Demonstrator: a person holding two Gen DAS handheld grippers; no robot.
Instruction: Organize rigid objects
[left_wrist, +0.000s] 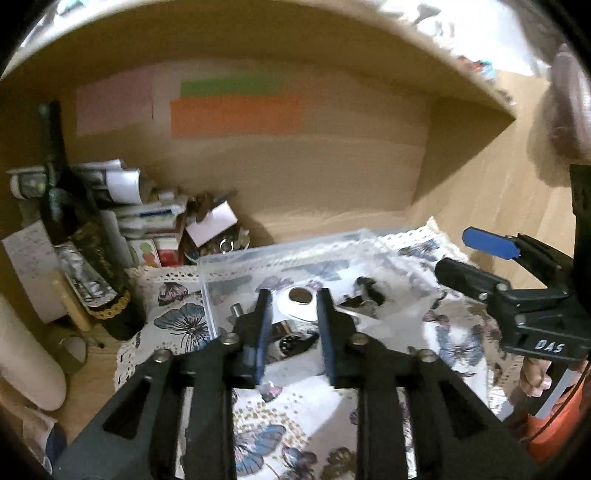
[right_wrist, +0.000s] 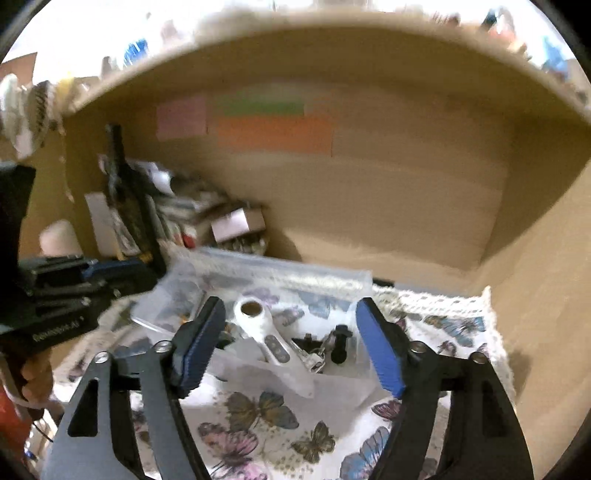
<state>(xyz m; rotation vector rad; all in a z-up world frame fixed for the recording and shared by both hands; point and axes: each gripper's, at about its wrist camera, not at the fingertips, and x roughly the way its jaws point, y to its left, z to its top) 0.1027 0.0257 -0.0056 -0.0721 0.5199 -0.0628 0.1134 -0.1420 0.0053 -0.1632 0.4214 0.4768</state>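
A clear plastic box (left_wrist: 236, 264) sits on a butterfly-print cloth (left_wrist: 258, 417) inside a wooden shelf. It holds a white handled tool (right_wrist: 262, 332) with a round end, black parts (right_wrist: 340, 343) and small metal pieces (left_wrist: 364, 306). My left gripper (left_wrist: 293, 310) hovers over the box's near side, fingers partly open with nothing between them. My right gripper (right_wrist: 291, 328) is wide open just in front of the box, also empty; it shows in the left wrist view (left_wrist: 469, 254) at the right.
A dark bottle (left_wrist: 74, 236) with a gold chain stands at the left. Behind it lie stacked papers, small cartons and a jar of coins (left_wrist: 225, 245). Coloured sticky notes (left_wrist: 236, 110) are on the shelf's back wall. The shelf's right wall (right_wrist: 535, 295) is close.
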